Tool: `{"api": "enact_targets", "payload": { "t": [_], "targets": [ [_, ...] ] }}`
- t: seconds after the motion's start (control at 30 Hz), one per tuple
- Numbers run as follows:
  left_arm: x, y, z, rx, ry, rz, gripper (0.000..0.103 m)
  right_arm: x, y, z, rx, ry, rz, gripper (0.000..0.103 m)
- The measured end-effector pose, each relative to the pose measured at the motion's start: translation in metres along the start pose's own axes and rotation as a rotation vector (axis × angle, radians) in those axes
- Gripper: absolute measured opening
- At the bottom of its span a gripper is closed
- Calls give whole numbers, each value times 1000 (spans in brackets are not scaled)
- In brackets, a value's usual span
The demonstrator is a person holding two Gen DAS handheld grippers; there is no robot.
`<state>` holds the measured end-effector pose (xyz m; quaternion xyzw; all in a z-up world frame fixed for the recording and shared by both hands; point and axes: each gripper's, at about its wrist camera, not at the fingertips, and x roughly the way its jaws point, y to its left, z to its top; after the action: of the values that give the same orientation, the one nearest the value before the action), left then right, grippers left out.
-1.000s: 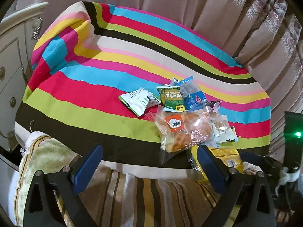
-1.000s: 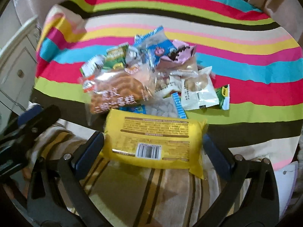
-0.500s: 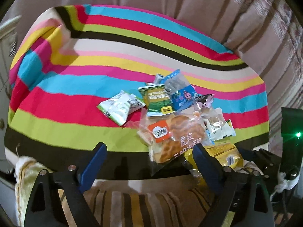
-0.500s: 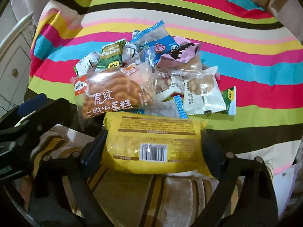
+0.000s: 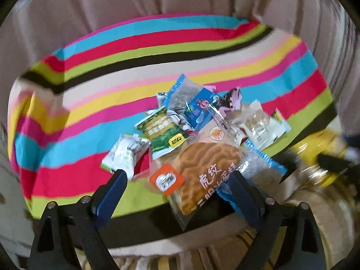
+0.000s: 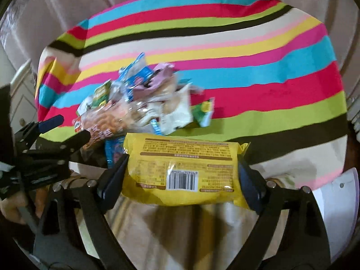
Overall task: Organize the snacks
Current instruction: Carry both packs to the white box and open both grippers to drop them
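Between the spread jaws of the left gripper [image 5: 177, 189] lies the near end of the bread packet [image 5: 202, 175], a clear wrapper over a brown, tiger-patterned loaf with an orange label. Its long axis runs slantwise from the near edge of the striped cloth [image 5: 94, 103] up toward the heap of small snack packets [image 5: 191, 114], so the left gripper is plainly the nearer one, though I cannot tell whether its pads touch the wrapper. To the right, the right gripper [image 6: 182, 175] pinches the yellow packet [image 6: 186, 168] across its length, barcode side up, held just over the cloth's near edge beside the heap.
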<state>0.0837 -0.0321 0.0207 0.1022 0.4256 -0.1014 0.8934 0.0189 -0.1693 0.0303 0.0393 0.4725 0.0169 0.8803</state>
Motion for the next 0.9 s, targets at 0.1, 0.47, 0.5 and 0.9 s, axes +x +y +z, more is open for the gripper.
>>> {"api": "enact_targets", "payload": {
  "t": [0.1, 0.47, 0.5, 0.9],
  "targets": [
    [11, -10, 6, 80, 20, 28, 92, -15, -24, -3, 37, -25, -20, 91],
    [27, -33, 10, 199, 62, 14, 57, -51, -129, -41, 210, -16, -158, 91],
    [26, -33, 10, 195, 61, 11, 56, -52, -137, -46, 226, -12, -168, 91],
    [-29, -29, 6, 43, -83, -5, 50, -64, -197, -88, 351, 5, -224, 91]
  ]
}}
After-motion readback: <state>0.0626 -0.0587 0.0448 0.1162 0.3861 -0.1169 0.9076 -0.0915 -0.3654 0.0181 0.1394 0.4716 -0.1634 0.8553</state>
